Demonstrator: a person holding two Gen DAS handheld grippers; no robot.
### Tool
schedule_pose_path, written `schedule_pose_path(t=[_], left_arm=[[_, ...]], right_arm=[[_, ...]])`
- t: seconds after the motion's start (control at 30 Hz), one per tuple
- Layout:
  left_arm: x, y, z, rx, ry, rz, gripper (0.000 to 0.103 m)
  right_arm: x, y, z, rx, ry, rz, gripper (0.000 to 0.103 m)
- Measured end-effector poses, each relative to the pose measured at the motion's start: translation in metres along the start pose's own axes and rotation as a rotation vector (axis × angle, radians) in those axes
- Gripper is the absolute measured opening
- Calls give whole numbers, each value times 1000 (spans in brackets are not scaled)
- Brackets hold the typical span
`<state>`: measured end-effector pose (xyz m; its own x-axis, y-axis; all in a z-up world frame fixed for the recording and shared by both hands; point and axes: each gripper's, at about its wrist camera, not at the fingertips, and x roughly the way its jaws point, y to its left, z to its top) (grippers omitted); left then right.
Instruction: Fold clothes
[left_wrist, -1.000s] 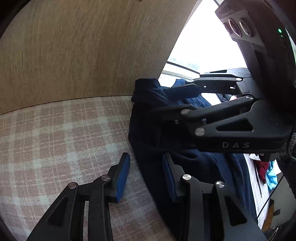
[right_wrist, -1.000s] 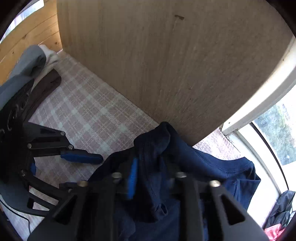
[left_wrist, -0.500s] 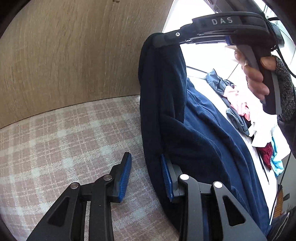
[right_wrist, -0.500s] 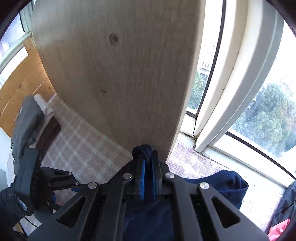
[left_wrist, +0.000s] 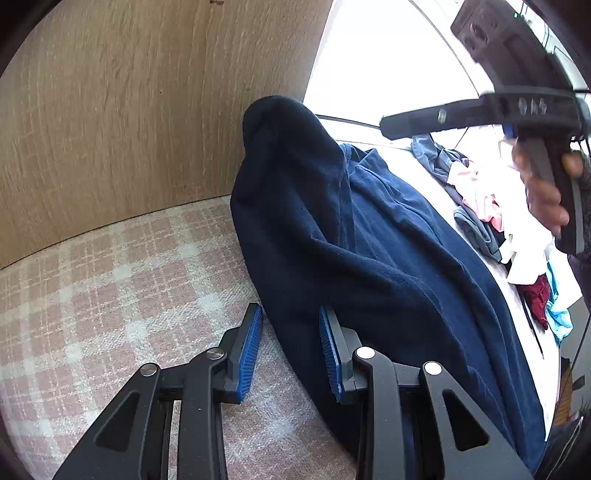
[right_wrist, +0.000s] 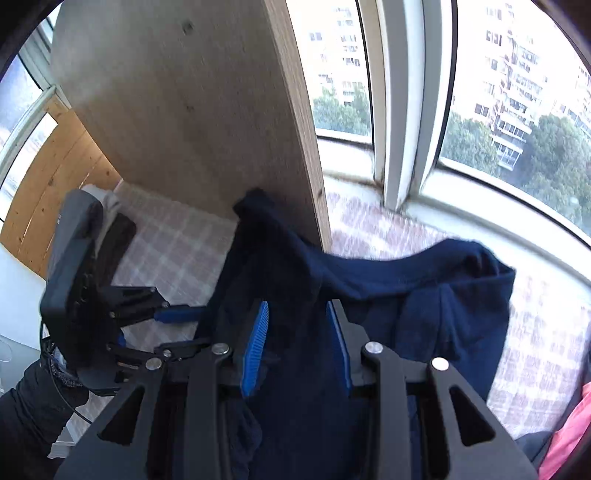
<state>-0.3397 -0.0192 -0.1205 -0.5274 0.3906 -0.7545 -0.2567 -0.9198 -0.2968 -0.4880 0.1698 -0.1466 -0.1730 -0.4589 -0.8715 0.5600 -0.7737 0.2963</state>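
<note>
A navy blue garment (left_wrist: 369, 258) lies heaped on the pink checked cloth (left_wrist: 110, 295), and one peak of it stands up against the wooden panel (left_wrist: 129, 110). My left gripper (left_wrist: 291, 336) sits low at the garment's near edge, jaws apart. The hem runs between the pads without being pinched. My right gripper (right_wrist: 297, 332) hovers above the garment (right_wrist: 369, 295), and its jaws are opening with nothing pressed between the pads. From the left wrist it shows at top right (left_wrist: 388, 125), held by a hand and clear of the fabric.
A loose pile of mixed clothes (left_wrist: 487, 206) lies to the right of the navy garment. A stack of grey and dark folded items (right_wrist: 114, 221) sits at the far left by the panel. A window (right_wrist: 480, 110) runs along the back. A pink garment (right_wrist: 569, 435) is at the bottom right.
The right gripper, shut on the garment's lifted peak half a second ago, has let go and drawn away to the right. The peak stands lower. The left gripper has barely moved.
</note>
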Motion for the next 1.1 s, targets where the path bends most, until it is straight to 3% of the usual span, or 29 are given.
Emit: schedule_pose_path(t=[0.23,0.27,0.3,0.33,0.5,0.67,0.77,0.87,0.9,1.03,1.1], left_arm=[[2,-1,1,8,9,7,29],[2,-1,1,7,9,4,29],[2,0,1,8,10,2,30],[1,1,1,9,9,1,31],[1,4,1,13,6,-3,31],[0,8,2,10,8,-6,31],[-2,9,2,11,23,14,31],[-14,6,0,45,24,69,31],[-24,5,-2,50,10,78,30],[-76,-6,-21,20,-34,-58,30],[-101,-22,-41,62,-28,-86,30]], right_arm=[[43,-17,-4,102,43,118,33],[45,-18,-4,107,46,158,28],[46,-18,-3,108,49,191,5],[44,-17,-2,100,46,196,3],[17,-3,18,-31,-66,12,3],[32,-6,26,-41,26,-50,7],[11,-9,19,-27,-23,-83,12],[-31,-5,3,-26,-107,-139,12],[-50,0,-7,-20,-139,-120,12],[-121,27,-81,4,-224,-33,12],[-150,43,-126,17,-240,-22,12]])
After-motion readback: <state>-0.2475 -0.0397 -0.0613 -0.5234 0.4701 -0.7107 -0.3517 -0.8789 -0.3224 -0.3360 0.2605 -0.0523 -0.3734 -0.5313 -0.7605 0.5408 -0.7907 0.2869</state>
